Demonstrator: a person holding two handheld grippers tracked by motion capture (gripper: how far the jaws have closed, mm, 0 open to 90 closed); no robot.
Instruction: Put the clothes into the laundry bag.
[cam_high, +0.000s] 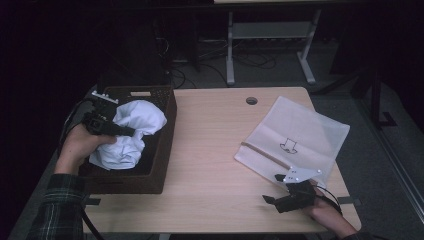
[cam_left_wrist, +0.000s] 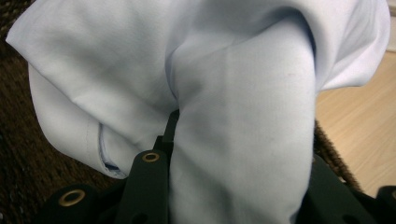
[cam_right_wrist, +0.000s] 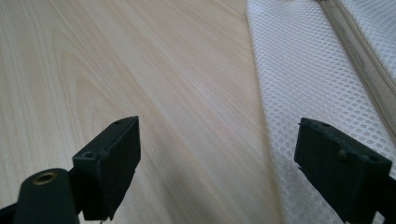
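Cloth (cam_high: 131, 134) clamped in left gripper (cam_high: 112, 129), partly lifted from basket (cam_high: 165, 145), frame left. Right gripper (cam_high: 280, 192) jaws apart, empty, beside mesh bag (cam_high: 295, 135). Bagging not begun.

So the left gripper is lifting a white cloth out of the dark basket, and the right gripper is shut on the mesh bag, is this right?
Not quite. The right gripper is open, jaws wide apart over the table beside the mesh bag, as the right gripper view shows. The left gripper does hold the white cloth over the dark basket.

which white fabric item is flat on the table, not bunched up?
The mesh bag, spread flat at the table's right with its zipper showing. The white garment is crumpled over the brown basket, clamped in the left gripper.
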